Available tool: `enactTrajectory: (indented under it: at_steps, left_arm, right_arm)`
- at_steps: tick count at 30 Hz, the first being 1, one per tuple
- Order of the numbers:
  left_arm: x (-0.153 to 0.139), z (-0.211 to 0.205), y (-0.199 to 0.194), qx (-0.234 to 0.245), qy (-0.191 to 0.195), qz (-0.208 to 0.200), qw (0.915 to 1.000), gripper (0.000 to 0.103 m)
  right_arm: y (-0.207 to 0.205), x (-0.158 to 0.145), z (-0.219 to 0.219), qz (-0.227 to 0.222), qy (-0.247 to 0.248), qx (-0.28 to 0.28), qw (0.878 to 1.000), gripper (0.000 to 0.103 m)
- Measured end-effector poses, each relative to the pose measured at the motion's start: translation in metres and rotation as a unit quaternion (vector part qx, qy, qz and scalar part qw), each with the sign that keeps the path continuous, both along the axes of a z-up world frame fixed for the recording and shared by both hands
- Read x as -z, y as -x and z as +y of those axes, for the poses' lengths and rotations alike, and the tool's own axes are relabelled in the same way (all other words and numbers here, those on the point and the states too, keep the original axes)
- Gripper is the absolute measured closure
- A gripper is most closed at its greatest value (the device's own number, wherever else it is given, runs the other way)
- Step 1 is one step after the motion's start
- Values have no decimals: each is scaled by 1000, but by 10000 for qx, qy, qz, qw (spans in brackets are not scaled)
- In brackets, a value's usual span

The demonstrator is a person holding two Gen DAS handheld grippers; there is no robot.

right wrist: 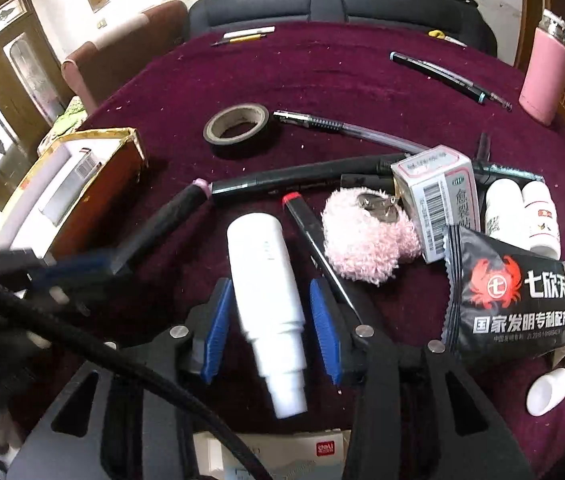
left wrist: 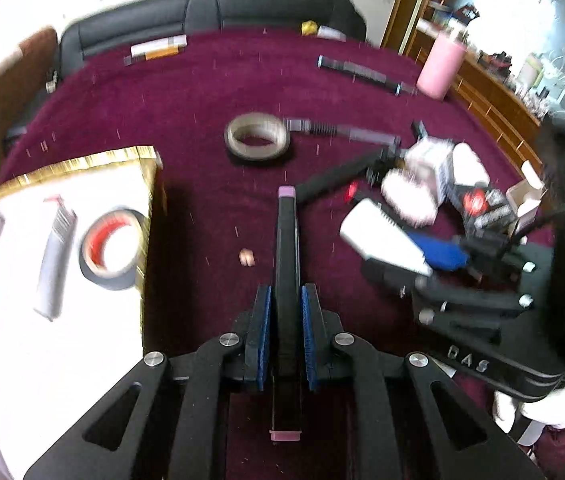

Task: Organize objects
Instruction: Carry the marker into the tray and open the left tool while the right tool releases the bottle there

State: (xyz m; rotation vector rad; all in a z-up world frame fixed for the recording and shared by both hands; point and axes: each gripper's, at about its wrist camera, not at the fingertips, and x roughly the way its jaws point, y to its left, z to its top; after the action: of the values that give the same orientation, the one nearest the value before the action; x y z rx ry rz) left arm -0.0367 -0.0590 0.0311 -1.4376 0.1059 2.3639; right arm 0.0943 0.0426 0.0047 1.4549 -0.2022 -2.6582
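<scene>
My left gripper (left wrist: 286, 292) is shut on a black marker with pink caps (left wrist: 286, 232), which points away from me above the maroon tablecloth. The right wrist view shows this marker (right wrist: 162, 220) slanting at the left, gripped by the blurred left gripper (right wrist: 82, 266). My right gripper (right wrist: 270, 286) stands around a white plastic bottle (right wrist: 262, 268) lying lengthwise between the blue pads (right wrist: 324, 328), with a thin gap on each side. A gold-rimmed box (left wrist: 150, 184) with a white inside holds a grey tube (left wrist: 54, 256) and a red-cored tape roll (left wrist: 112, 250).
A brown tape roll (right wrist: 238, 124), pens, another black marker (right wrist: 302, 180), a pink fluffy item (right wrist: 366, 236), a medicine carton (right wrist: 438, 196), small white bottles (right wrist: 522, 212) and a black crab-printed packet (right wrist: 514, 296) crowd the right. A pink flask (right wrist: 544, 68) stands at the far right.
</scene>
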Motion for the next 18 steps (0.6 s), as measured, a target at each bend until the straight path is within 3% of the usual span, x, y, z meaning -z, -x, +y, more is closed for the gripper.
enactTrajectory:
  at_steps: [2,3,7,10,18]
  left_arm:
    - [13,5,-1,-26,137,-142,9998,92]
    - [11,8,-3,-48,168,44,9998,92]
    - [13,21,0,-70,388,163,9991,92]
    - [17,30,-8,31,741,498,9960,92]
    - [-14,7,-42,-10,451,1034,9936,92]
  right_arm:
    - [-3,-1,1,-48,81,29,10000,65]
    - [-4,-1,4,-57,115,82,9999,65]
    - [0,0,1,-34,-111,100,9999,65]
    - [0,0,-6,0,-376,75,9993,74]
    - [-21,-32,12,308,492,141,9982,75]
